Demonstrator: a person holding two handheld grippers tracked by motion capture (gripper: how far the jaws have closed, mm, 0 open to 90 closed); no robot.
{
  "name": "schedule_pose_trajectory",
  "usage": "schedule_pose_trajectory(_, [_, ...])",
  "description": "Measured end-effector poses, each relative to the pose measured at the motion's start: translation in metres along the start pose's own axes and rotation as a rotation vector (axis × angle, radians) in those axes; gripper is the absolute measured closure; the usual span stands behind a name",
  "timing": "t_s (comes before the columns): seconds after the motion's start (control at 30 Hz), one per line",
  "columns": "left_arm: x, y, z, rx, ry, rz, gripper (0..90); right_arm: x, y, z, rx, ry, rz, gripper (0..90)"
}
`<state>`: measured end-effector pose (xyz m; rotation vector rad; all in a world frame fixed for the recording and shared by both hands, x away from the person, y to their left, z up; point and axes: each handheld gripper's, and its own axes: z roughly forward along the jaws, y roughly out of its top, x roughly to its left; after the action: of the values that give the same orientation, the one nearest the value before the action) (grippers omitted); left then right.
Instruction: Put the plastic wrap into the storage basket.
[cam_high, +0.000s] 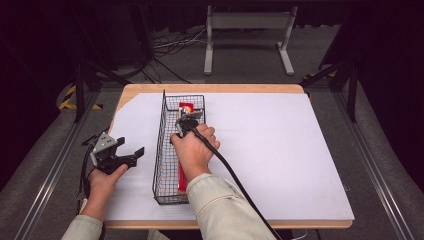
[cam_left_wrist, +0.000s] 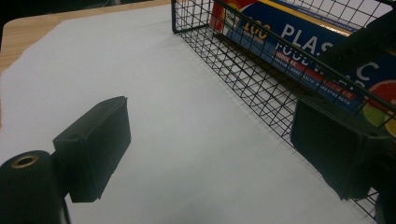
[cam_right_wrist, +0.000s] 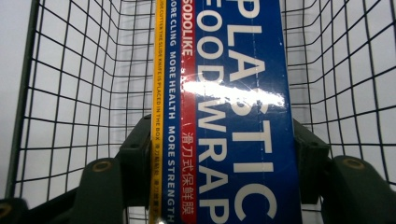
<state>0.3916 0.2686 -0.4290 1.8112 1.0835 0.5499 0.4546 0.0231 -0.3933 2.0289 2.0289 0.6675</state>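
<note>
Table (cam_high: 280, 165): white-covered, with a black wire basket (cam_high: 160, 150) lying lengthwise at about 10 o'clock from its centre.

Basket contents: one long box of plastic food wrap (cam_right_wrist: 233, 112), lying along the basket's length, blue with a red band and yellow edge.

Right gripper (cam_high: 186, 123): inside the basket, its pads pressed on both long sides of the box, at the 12 o'clock half of the box in the high view.

Left gripper (cam_high: 129, 154): at 9 o'clock of the basket, just outside its wall, jaws spread with nothing between them.

Judgement on the step: the grip sits away from mid-length, so any lift should be straight and level, keeping the box ends off the mesh.

Legible writing: "PLASTIC FOOD WRAP", "SODOLIKE", "MORE CLING MORE HEALTH MORE STRENGTH", "THE SLIDE KNIFE IS PLACED IN THE BOX", and Chinese characters I cannot transcribe reliably.
</note>
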Motion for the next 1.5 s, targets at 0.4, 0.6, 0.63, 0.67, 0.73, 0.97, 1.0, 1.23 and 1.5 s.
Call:
schedule_pose_trajectory(0.4, [0.001,0.000,-0.001,0.000,-0.001,-0.009,13.2,0.001,0.001,-0.005,-0.042,0.055,-0.004,32.4])
schedule_pose_trajectory(0.6, [0.000,0.000,0.000,0.000,0.000,-0.006,13.2,0.000,0.000,-0.004,-0.038,0.063,-0.017,31.3])
schedule_pose_trajectory(0.63, [0.001,0.000,0.000,-0.001,-0.001,-0.008,13.2,0.001,0.000,-0.004,-0.040,0.066,-0.014,30.6])
schedule_pose_trajectory(0.67, [0.001,0.000,0.000,-0.001,-0.001,-0.009,13.2,0.001,0.000,-0.005,-0.041,0.065,-0.014,30.5])
schedule_pose_trajectory(0.73, [0.001,0.000,0.000,0.000,-0.002,-0.009,13.2,0.000,0.001,-0.006,-0.041,0.067,-0.014,30.7])
schedule_pose_trajectory(0.97, [0.002,-0.001,0.001,0.005,-0.001,-0.007,13.2,-0.004,0.003,-0.013,-0.087,0.063,-0.036,30.6])
schedule_pose_trajectory(1.0, [0.002,-0.001,0.001,0.005,-0.001,-0.007,13.2,-0.004,0.003,-0.015,-0.082,0.070,-0.033,30.1])
schedule_pose_trajectory(1.23, [0.004,-0.001,0.000,0.002,0.000,-0.017,13.2,-0.008,0.006,-0.031,-0.107,0.093,-0.035,28.9])
schedule_pose_trajectory(1.5, [0.004,-0.001,0.000,0.004,0.004,-0.018,13.2,-0.011,0.007,-0.049,-0.131,0.133,-0.040,27.5])
